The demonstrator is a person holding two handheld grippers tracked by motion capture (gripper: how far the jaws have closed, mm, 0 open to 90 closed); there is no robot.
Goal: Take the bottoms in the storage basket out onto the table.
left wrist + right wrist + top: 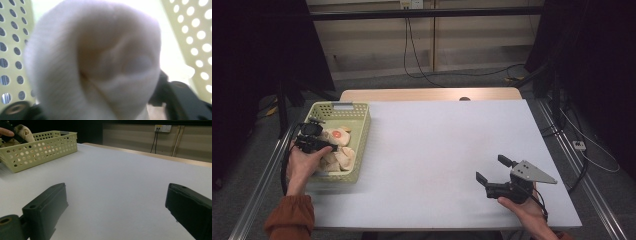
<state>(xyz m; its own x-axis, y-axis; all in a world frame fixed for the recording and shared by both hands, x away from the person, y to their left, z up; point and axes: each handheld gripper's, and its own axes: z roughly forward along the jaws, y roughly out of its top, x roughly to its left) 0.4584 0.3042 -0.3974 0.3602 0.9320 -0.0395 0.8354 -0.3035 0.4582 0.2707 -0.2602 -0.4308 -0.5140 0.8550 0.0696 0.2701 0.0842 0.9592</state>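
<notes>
Sock (95, 65) sits between the left gripper (314, 140) jaws — seemingly pinched — inside basket (359, 125); right gripper (496, 170) jaws spread.

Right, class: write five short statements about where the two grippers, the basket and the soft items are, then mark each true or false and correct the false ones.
1. The left gripper is down in the green perforated basket. True.
2. The right gripper holds a sock. False: its jaws stand open with nothing between them.
3. The basket sits at the table's right edge. False: it is at the left edge.
4. A cream knitted sock lies right before the left gripper's camera. True.
5. The basket holds nothing. False: cream cloth items lie in it.
</notes>
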